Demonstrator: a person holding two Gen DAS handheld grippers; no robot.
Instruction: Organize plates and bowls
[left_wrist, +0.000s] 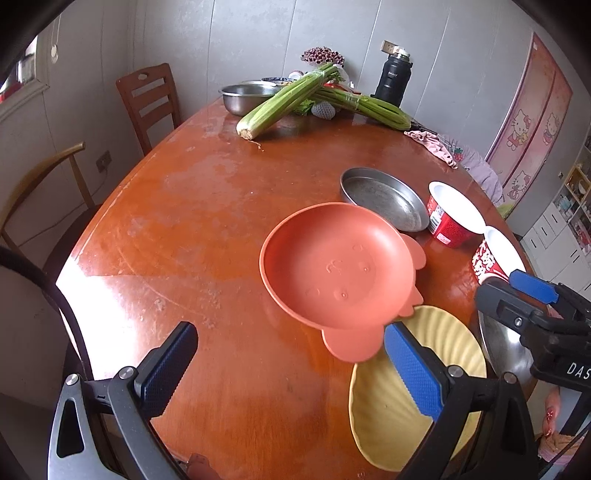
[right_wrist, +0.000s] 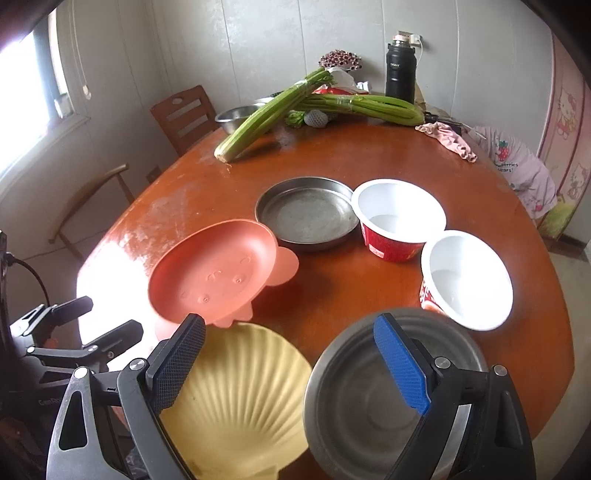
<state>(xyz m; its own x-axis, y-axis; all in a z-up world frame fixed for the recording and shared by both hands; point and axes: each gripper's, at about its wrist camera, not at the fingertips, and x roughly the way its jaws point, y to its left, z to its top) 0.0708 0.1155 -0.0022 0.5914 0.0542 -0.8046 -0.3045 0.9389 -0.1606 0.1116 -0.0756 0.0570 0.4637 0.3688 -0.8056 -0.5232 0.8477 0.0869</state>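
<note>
Both sets of jaws are released and grasp nothing. The left gripper (left_wrist: 291, 363) hovers over the glossy wooden surface (left_wrist: 192, 221) with the smooth salmon plastic plate (left_wrist: 332, 266) just ahead and slightly right of it, tilted on the ribbed yellow shell-shaped plate (left_wrist: 443, 339). The right gripper (right_wrist: 290, 356) hangs between the yellow plate and the steel bowl (right_wrist: 351, 406); a shallow metal pan (right_wrist: 306, 214) and two red paper bowls (right_wrist: 397, 218) lie beyond.

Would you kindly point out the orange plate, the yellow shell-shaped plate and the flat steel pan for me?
orange plate (right_wrist: 218, 273): right wrist view, middle of its embossed inner face.
yellow shell-shaped plate (right_wrist: 243, 391): right wrist view, ribbed centre.
flat steel pan (right_wrist: 308, 218): right wrist view, middle of its flat bottom.
</note>
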